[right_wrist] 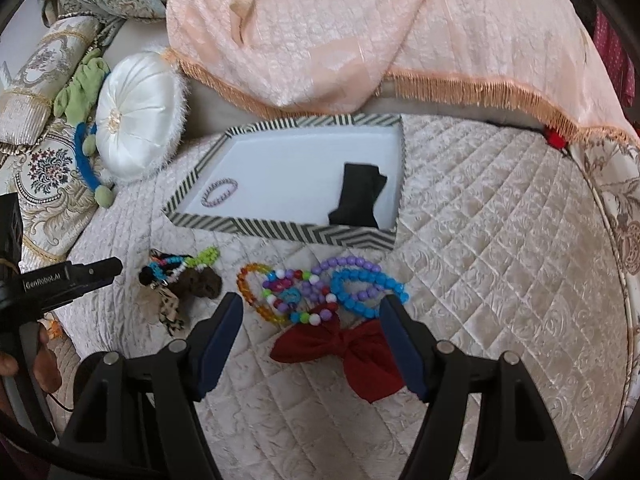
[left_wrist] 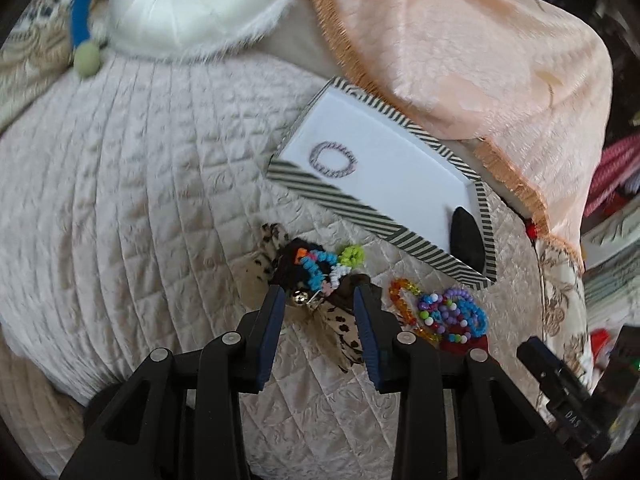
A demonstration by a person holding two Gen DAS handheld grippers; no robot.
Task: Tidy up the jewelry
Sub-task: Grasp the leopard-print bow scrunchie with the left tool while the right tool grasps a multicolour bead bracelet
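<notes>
L gripper (left_wrist: 318,294) jaws spread over bead pile (left_wrist: 320,268), R gripper (right_wrist: 312,308) spread by red bow (right_wrist: 344,346); tray (right_wrist: 280,232) at 12 o'clock.

Soft even daylight, no harsh shadows. Left wrist view motion-smeared, striped tray (left_wrist: 376,208) kinda streaky; right wrist view sharper. White tray floor nearly blown out. Heavy fisheye bend, dark vignette at corners.
</notes>
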